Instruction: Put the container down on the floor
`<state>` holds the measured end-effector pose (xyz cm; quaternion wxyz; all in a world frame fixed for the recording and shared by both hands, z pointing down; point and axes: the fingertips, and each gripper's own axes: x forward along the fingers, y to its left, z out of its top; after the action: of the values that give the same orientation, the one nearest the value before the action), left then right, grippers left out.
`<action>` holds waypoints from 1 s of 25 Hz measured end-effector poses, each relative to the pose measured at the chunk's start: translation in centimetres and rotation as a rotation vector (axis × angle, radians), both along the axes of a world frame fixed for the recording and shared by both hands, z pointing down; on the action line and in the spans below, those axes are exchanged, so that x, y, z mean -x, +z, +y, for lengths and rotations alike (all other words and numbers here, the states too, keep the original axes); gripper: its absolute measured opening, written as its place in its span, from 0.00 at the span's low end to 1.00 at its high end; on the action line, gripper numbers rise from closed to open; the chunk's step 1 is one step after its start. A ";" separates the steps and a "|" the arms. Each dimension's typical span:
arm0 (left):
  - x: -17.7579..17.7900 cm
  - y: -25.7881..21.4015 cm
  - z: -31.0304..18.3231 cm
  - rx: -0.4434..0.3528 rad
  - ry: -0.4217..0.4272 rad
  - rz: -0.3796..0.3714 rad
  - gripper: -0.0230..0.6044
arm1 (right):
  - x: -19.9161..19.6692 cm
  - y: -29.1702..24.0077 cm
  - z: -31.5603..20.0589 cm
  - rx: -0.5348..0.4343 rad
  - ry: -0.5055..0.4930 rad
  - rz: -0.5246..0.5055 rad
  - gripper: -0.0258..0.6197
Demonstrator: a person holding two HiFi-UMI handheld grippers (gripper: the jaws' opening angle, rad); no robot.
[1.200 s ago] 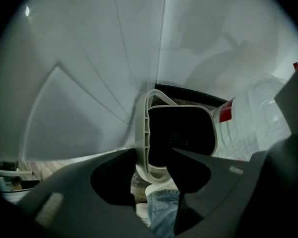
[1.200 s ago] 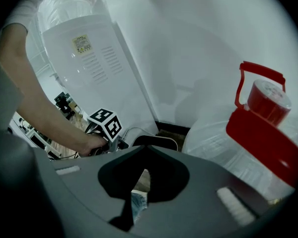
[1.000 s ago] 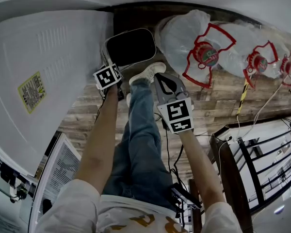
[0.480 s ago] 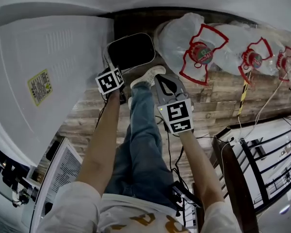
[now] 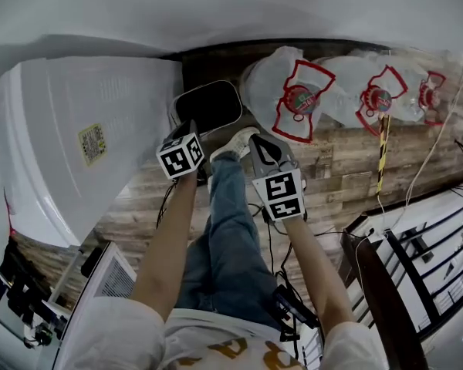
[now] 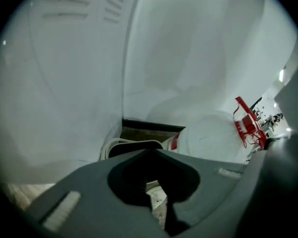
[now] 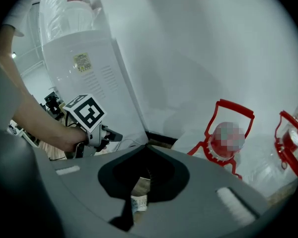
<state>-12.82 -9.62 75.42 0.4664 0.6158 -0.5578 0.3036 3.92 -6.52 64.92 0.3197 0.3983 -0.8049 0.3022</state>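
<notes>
The container (image 5: 208, 106), a white-rimmed bin with a dark inside, stands on the wooden floor against the white appliance (image 5: 100, 137). Its rim also shows in the left gripper view, as the container (image 6: 118, 146) just beyond the jaws. My left gripper (image 5: 188, 127) hovers by the bin's near left corner, jaws shut and holding nothing. My right gripper (image 5: 261, 140) is to the bin's right, above the person's shoe (image 5: 235, 140), also shut and empty. The left gripper (image 6: 150, 151) and right gripper (image 7: 146, 147) each show closed tips. The left gripper's marker cube (image 7: 87, 111) appears in the right gripper view.
Large clear water bottles (image 5: 293, 91) with red handles lie along the wall right of the bin. A dark metal rack (image 5: 417, 260) stands at right. Cables (image 5: 266, 237) trail over the floor by the person's legs. A vented white unit (image 5: 108, 284) is at lower left.
The head view has pulled back, so the bin, bottles and grippers sit lower and smaller. Both grippers keep about the same place beside the bin and stay shut.
</notes>
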 end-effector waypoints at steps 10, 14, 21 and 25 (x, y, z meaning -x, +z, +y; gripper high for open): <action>-1.9 -8.0 -1.0 -0.110 0.105 0.050 0.04 | -1.0 -5.1 -0.5 -0.051 -0.004 0.016 0.08; -2.2 -11.4 0.2 -0.127 0.108 0.093 0.04 | -1.4 -7.7 -0.1 -0.070 -0.006 0.030 0.08; -2.7 -18.0 0.9 -0.214 0.153 0.129 0.04 | -1.8 -13.4 0.2 -0.131 -0.032 0.065 0.08; -3.6 -22.0 2.2 -0.235 0.191 0.155 0.04 | -2.3 -17.0 1.0 -0.171 -0.043 0.107 0.08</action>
<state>-9.17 -7.44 53.46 0.4016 0.7381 -0.4906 0.2307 6.25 -5.55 47.95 0.3334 0.4224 -0.8179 0.2036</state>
